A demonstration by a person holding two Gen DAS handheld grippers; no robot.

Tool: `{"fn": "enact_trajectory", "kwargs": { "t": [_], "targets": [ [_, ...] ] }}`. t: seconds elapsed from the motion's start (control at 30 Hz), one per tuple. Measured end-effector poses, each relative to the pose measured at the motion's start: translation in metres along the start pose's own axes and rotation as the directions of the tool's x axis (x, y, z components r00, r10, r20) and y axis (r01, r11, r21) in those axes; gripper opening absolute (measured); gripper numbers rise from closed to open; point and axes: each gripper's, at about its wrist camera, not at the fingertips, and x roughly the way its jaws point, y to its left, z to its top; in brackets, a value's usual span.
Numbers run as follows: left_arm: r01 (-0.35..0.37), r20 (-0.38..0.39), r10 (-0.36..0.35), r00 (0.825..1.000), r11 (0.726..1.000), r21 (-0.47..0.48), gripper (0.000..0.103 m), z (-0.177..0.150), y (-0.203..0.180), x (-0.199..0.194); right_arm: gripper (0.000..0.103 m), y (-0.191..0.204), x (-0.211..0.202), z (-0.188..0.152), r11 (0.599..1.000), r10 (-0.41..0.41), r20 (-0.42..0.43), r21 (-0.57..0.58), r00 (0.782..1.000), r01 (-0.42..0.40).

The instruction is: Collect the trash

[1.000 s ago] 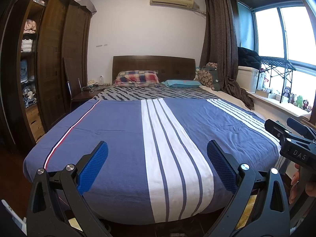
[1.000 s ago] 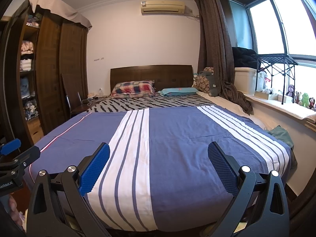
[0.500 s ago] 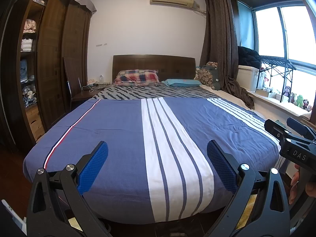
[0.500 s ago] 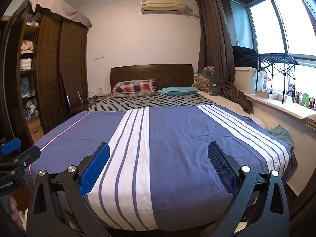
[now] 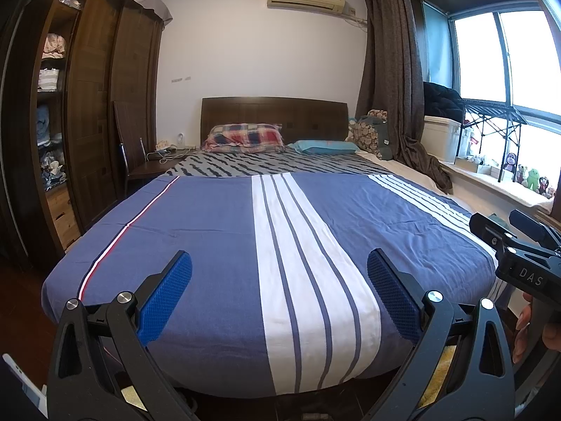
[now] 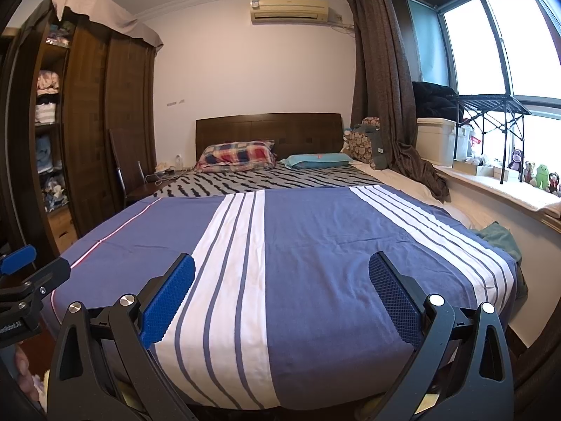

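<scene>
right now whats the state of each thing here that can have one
left gripper: open, empty
right gripper: open, empty
blue striped cover: spread flat over the bed
curtain: drawn aside, window uncovered
wardrobe: left section open, shelves of clothes showing
plaid pillow: lying at the headboard

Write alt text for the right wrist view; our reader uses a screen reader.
Open right tongs with blue pads hover, holding nothing, over the foot of a bed with a blue-and-white striped cover. A plaid pillow lies at the wooden headboard; no trash shows.
</scene>
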Motion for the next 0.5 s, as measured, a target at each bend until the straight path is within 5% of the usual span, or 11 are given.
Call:
{"fn": "enact_trajectory", "kwargs": {
  "t": [0.5],
  "targets": [
    [-0.005,-0.003,0.005,1.000,1.000,-0.002,0.095,-0.0025,0.0018,0.0028,0.100,-0.0001,-0.0001,0.0000,1.000,0.001,0.002,0.001,1.000,-0.001]
  ]
}}
